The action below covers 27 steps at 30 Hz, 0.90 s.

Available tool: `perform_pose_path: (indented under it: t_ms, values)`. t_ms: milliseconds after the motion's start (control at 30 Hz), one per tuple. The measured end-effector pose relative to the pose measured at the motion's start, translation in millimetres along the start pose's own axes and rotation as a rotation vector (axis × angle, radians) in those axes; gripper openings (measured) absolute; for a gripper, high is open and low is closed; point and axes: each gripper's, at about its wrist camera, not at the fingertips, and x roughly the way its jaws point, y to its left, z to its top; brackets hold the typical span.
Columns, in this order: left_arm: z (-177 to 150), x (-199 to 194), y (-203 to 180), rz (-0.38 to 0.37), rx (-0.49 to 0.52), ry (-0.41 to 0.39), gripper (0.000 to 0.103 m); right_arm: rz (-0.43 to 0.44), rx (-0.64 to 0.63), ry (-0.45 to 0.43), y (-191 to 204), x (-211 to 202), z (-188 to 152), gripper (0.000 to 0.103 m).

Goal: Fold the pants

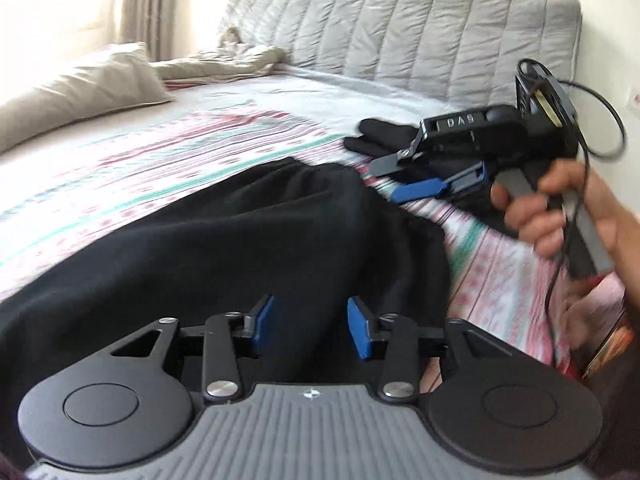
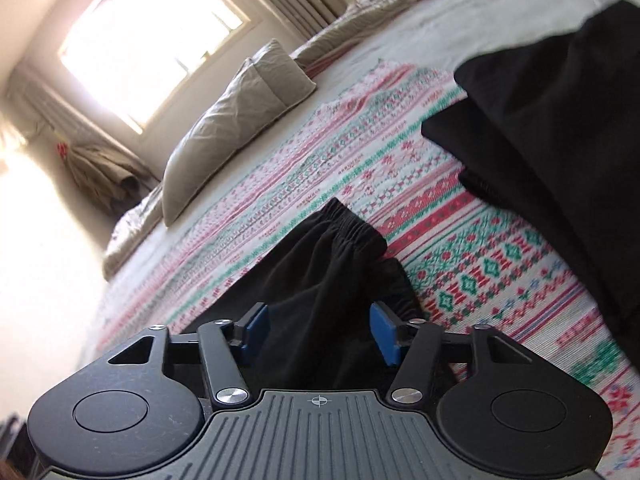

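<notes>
Black pants (image 1: 248,232) lie bunched on the patterned bedspread (image 1: 120,168). My left gripper (image 1: 311,322) hovers just over them, blue pads apart, nothing pinched. In the left wrist view a hand (image 1: 560,216) holds my right gripper (image 1: 396,178) at the right, its fingers spread over the bedspread. In the right wrist view my right gripper (image 2: 320,330) is open. A gathered elastic end of the black pants (image 2: 340,248) lies between and ahead of its pads, and I see no pad pressing on it.
More black cloth (image 2: 560,120) lies piled at the right of the bed, and a dark piece (image 1: 376,136) beyond the right gripper. A beige pillow (image 2: 240,120) and crumpled blanket (image 1: 224,60) sit near the padded headboard (image 1: 400,20). A bright window (image 2: 152,40) is behind.
</notes>
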Motion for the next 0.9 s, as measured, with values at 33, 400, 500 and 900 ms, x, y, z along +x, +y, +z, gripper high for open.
perform_pose_path:
  t_ms: [33, 400, 500, 900]
  values:
    - [-5.6, -6.5, 3.0, 0.018, 0.003, 0.008, 0.049, 0.002, 0.013, 0.008, -1.3, 4.2, -0.4, 0.051]
    - [-56.9, -39.4, 27.6, 0.135, -0.008, 0.055, 0.05, -0.117, -0.104, -0.111, 21.0, 33.0, -2.1, 0.021]
    - [-60.9, -38.1, 21.5, 0.179, 0.035, 0.042, 0.05, -0.129, -0.136, -0.148, 33.8, 30.1, 3.7, 0.006]
    - [-43.5, -116.2, 21.8, 0.318, -0.047, -0.276, 0.006, 0.03, -0.248, -0.333, 97.3, -38.2, 12.5, 0.002]
